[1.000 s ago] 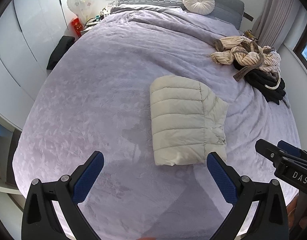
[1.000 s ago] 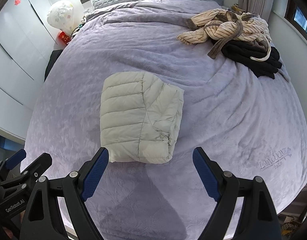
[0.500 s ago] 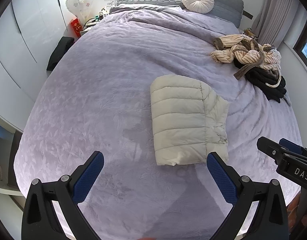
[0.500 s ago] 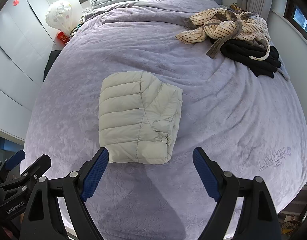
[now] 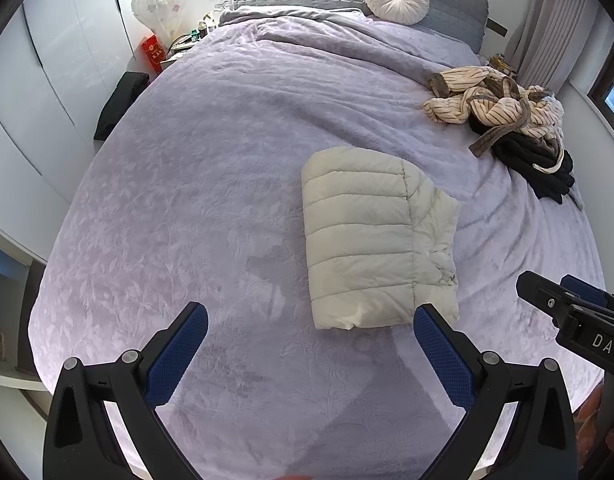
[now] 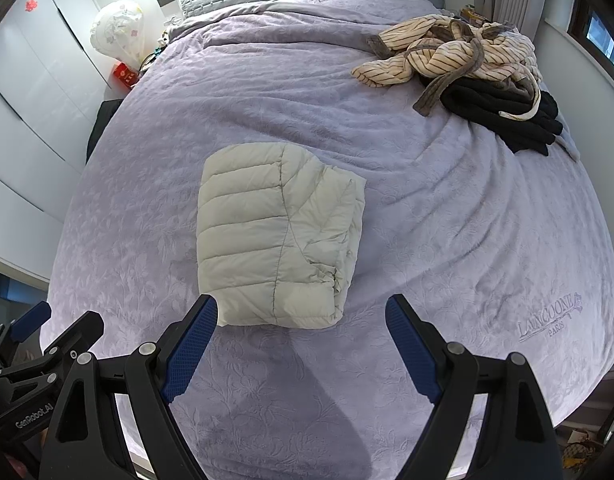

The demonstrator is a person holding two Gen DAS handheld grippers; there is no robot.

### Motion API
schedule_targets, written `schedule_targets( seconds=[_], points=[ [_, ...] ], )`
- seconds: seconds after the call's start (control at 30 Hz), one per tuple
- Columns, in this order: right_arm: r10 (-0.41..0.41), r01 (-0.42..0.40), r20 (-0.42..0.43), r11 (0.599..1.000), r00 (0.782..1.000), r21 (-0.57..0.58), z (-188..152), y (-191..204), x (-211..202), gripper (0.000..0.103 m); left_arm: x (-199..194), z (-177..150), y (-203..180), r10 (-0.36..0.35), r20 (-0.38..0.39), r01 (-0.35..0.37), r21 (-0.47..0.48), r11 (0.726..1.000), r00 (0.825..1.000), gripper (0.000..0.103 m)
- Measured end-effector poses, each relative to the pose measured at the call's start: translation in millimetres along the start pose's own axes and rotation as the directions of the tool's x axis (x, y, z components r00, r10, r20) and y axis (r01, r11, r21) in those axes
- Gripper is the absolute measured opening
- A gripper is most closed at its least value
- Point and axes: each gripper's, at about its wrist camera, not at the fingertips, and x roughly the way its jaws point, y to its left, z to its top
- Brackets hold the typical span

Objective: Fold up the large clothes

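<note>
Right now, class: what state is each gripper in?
Left gripper: jaws open, holding nothing.
Right gripper: jaws open, holding nothing.

The lilac bedspread (image 6: 447, 208) bore woven lettering near its lower right corner — "LANCOONE" above "PARIS". The left gripper (image 6: 47, 364), seen from the right wrist, carried "GenRobot.AI" in white. The right gripper (image 5: 567, 312), seen from the left wrist, showed "DAS" — the rest ran out of frame.
</note>
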Motion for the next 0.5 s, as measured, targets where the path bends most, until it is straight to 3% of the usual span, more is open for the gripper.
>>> schedule_targets(
  seconds=[0.5],
  points=[
    [0.001, -0.001, -0.001, 1.0, 1.0, 0.0, 0.3, -1.3, 0.2, 0.088, 3.0, -0.5, 3.0, 0.006, -0.008, -0.006, 0.004, 1.0, 1.0, 0.103]
  ],
)
